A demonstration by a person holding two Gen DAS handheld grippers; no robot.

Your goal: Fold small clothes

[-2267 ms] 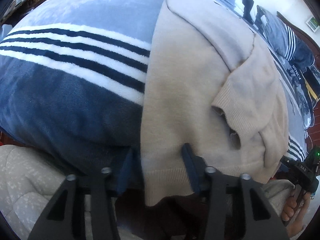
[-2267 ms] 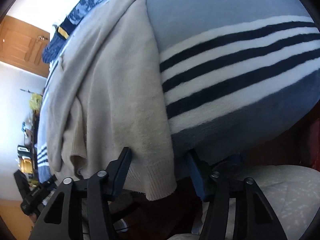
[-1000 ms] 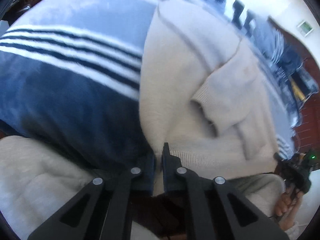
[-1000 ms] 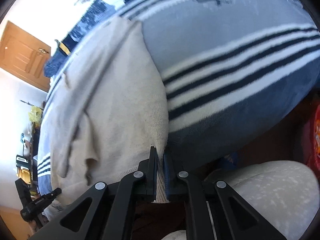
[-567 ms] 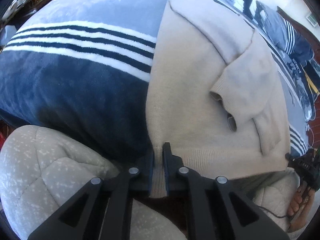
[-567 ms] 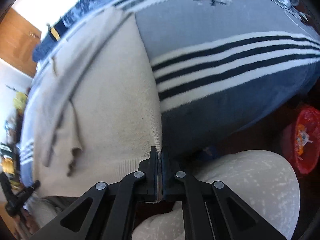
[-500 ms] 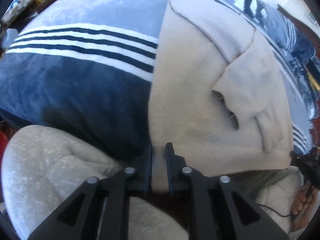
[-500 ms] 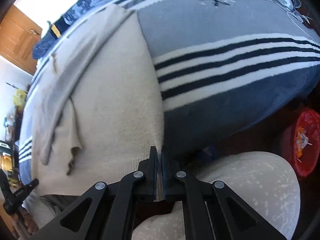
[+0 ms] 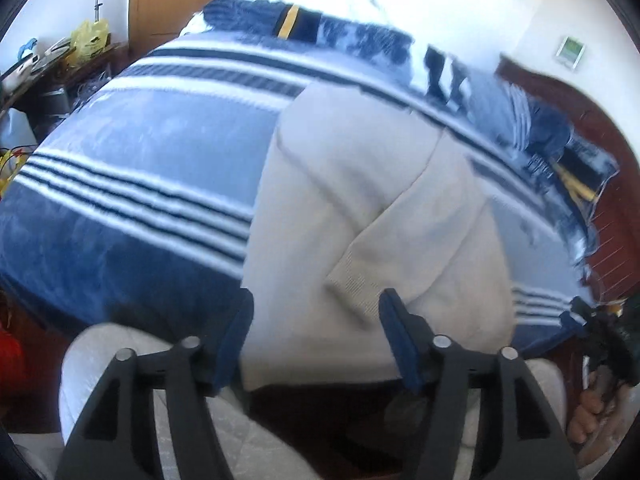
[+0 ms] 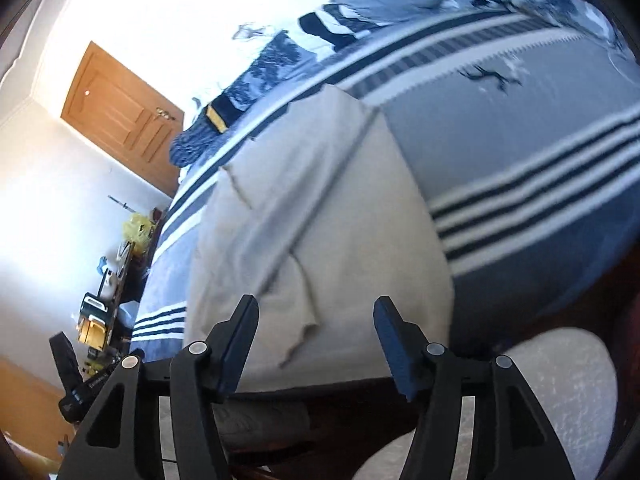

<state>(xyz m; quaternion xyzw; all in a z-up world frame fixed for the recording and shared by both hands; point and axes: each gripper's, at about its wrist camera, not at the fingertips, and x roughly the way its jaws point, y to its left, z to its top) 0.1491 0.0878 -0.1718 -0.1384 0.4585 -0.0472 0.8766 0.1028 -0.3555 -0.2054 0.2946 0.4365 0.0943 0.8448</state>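
No writing legible; both views motion-blurred. Left gripper [image 9: 316, 334] and right gripper [image 10: 316, 340]: jaws just opened, released, nothing between. Beige sweater [image 9: 360, 208] lies on striped blanket [image 9: 132, 184], hem at the near edge.

You are in a home bedroom: a bed [image 9: 120, 168] fills both views, covered by a blue blanket [image 10: 520, 152] with white and dark stripes, and more folded bedding [image 9: 304, 28] is heaped at its far edge. A panelled wooden door [image 10: 120, 120] stands in the white wall beyond. Beside the bed you have a cluttered side surface [image 9: 44, 60] with a yellow bag [image 9: 90, 38] on it.
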